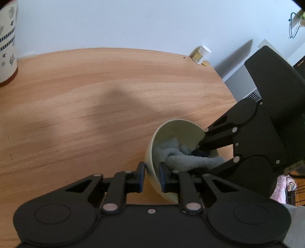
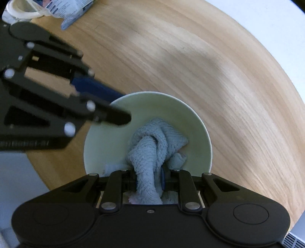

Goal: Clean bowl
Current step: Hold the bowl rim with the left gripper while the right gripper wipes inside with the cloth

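A pale green bowl (image 1: 177, 131) is held tilted just above the wooden table (image 1: 95, 95). My left gripper (image 1: 152, 176) is shut on the bowl's near rim, one finger outside and one inside. My right gripper (image 2: 149, 177) is shut on a light blue-grey terry cloth (image 2: 152, 145) and presses it into the bowl (image 2: 118, 141). The cloth (image 1: 183, 158) lies bunched inside the bowl in the left wrist view, with the right gripper (image 1: 202, 147) reaching in from the right. The left gripper (image 2: 122, 108) shows at the bowl's far-left rim in the right wrist view.
A patterned white canister (image 1: 7, 42) stands at the table's far left. A small white-capped bottle (image 1: 201, 54) sits at the far right corner by the wall. A white mug (image 2: 22, 11) and a printed packet (image 2: 70, 9) lie at the table's far edge.
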A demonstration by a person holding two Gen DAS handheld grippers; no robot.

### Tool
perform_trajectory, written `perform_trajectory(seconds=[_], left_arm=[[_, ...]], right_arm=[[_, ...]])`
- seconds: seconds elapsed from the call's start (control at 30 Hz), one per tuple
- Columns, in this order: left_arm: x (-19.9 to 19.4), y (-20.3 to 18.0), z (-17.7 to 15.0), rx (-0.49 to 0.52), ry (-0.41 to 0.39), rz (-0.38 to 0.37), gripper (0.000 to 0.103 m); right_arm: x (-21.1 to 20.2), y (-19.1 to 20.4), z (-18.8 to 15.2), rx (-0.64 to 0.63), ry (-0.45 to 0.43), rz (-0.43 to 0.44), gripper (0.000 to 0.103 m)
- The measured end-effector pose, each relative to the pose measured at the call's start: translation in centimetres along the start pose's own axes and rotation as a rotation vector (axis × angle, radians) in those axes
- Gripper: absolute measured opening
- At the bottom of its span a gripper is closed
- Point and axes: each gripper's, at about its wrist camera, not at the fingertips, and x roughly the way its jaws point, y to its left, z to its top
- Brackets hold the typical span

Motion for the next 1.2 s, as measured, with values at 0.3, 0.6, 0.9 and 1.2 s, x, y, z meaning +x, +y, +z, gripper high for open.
perform_trajectory(seconds=[0.3, 0.6, 0.9, 1.2], left_arm=[[0.0, 0.0, -0.1, -0.038, -0.01, 0.007, 0.012], [0.0, -0.3, 0.0, -0.048, -0.013, 0.036, 0.007], [0.1, -0.7, 0.1, -0.02, -0.003, 0.049, 0.008], [0.2, 0.3, -0.1, -0.069, 0.021, -0.013, 0.01]], right_arm=[[-2.3, -2.5, -1.4, 0.277, -0.139, 0.165, 0.021], [-1.6, -0.5, -2.4, 0.129, -0.141, 0.248, 0.021], [-0.2, 2.3, -2.5, -0.085, -0.093, 0.056, 0.021], [-2.2, 1.6, -4.0, 0.056, -0.204, -0.03, 0.022]])
